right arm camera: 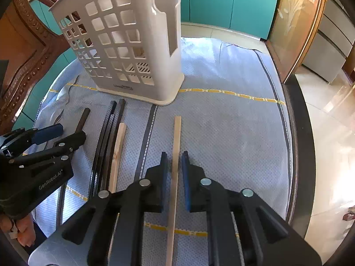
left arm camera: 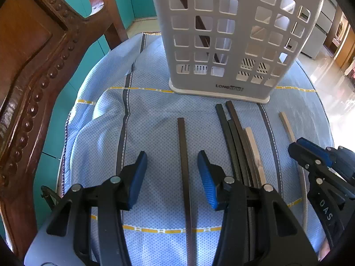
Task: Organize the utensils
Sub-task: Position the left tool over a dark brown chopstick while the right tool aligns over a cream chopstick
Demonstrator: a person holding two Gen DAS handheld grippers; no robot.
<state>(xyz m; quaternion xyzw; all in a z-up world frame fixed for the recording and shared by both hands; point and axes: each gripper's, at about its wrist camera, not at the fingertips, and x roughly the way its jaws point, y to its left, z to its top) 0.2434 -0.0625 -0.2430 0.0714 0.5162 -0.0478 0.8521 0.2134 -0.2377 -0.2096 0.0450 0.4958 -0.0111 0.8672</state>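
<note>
Chopsticks lie on the blue cloth (left arm camera: 155, 133) below the white holder (left arm camera: 221, 44) at frame top: my left tool (left arm camera: 172, 177) stands open astride a dark chopstick (left arm camera: 184, 166); my right tool (right arm camera: 174, 177), nearly closed, flanks a pale chopstick (right arm camera: 176, 144), pads not visibly pressing.

Carved wooden chair (left arm camera: 33, 66), teal cabinets (right arm camera: 228, 2), blue cloth (left arm camera: 150, 110).

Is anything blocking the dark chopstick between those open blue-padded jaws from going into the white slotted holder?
Nothing visible: bare blue cloth separates the lone dark chopstick, under the left gripper, from the white plastic holder.
</note>
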